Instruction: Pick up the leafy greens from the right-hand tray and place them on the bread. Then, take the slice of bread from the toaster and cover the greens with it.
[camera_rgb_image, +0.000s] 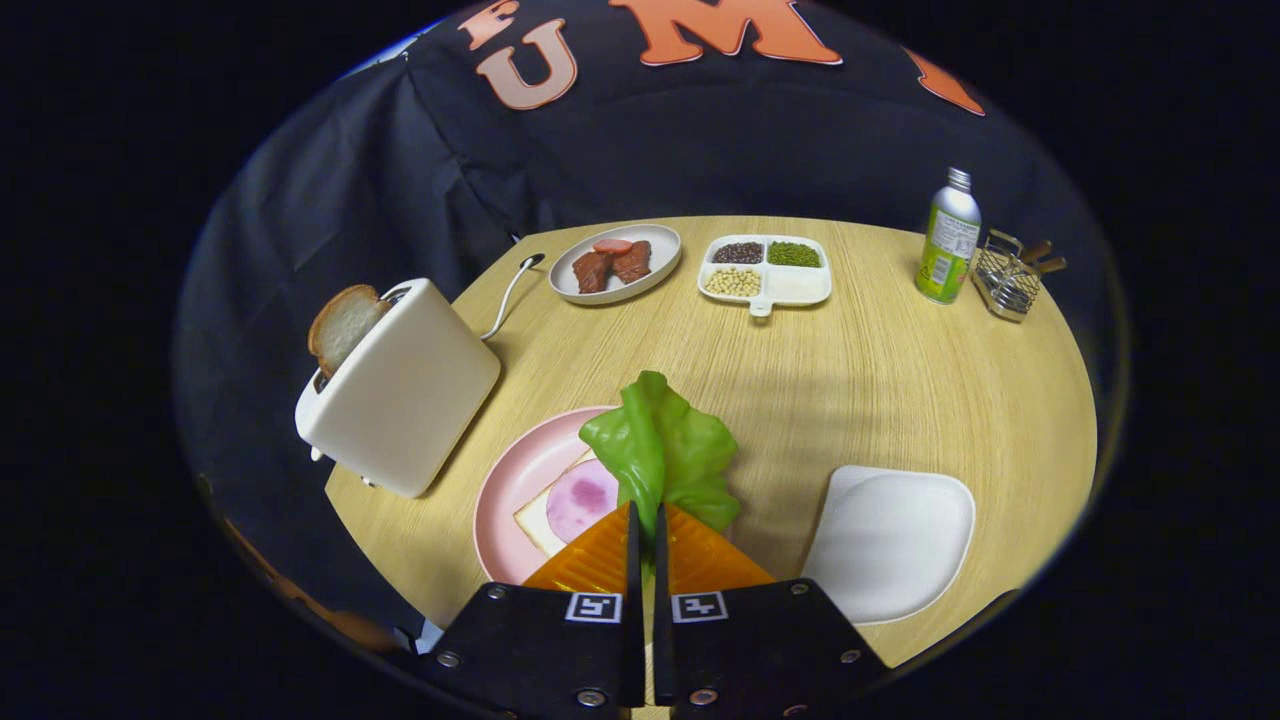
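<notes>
My gripper is shut on the stem end of a green lettuce leaf, which sticks out ahead of the fingertips. The leaf hangs over the right side of a pink plate. On that plate lies a slice of bread topped with a round pink slice of ham. A white toaster stands to the left of the plate, tilted in this view, with a slice of bread poking out of its slot. An empty white tray lies to the right of the fingers.
At the back of the round wooden table stand a grey plate of meat pieces and a white divided dish of beans. A green bottle and a wire basket are at the back right. The toaster's cord runs backward.
</notes>
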